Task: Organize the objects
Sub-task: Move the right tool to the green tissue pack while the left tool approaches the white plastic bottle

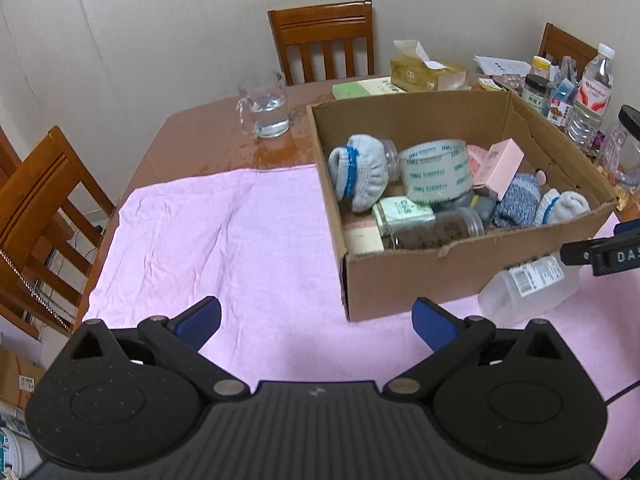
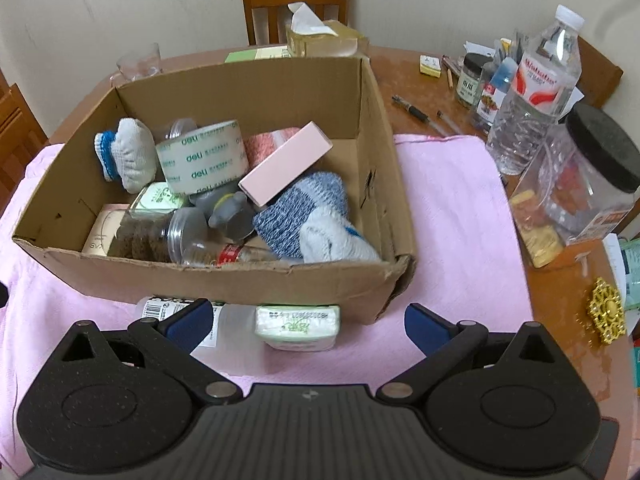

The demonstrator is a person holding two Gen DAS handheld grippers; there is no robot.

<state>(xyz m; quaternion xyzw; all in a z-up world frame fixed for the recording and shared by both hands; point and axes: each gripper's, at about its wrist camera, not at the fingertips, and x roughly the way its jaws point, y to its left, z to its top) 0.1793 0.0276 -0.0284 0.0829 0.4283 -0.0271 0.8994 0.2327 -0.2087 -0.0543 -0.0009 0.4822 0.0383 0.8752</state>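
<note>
— Cardboard box [image 2: 224, 280] mid-frame on the pink towel [image 2: 460, 208], packed. Counting inside: one roll of tape [image 2: 202, 158], one pink carton [image 2: 286, 164], two white-and-blue sock bundles [image 2: 128, 154], one blue knit sock [image 2: 300, 210], one grey toy [image 2: 232, 216], one brown-filled jar [image 2: 160, 236].

— And outside it?

— Two items against the near wall, lower centre of the right view: one translucent bottle [image 2: 224, 328] lying down, one green-printed tissue pack [image 2: 298, 326] just beside it.

— Grippers?

— Right gripper [image 2: 308, 320] spread wide, holding nothing, hovering over those two. Left gripper [image 1: 318, 320] equally wide, empty, above bare towel at lower centre.

— Rest of the table?

— One water jug [image 1: 266, 108] upper centre in the left view, one tissue box [image 1: 424, 72] behind the carton. Far right: one water bottle [image 2: 536, 92], one black-lidded jar [image 2: 580, 184], one gold ornament [image 2: 606, 312]. Three wooden chairs [image 1: 324, 40] visible from the left.
</note>
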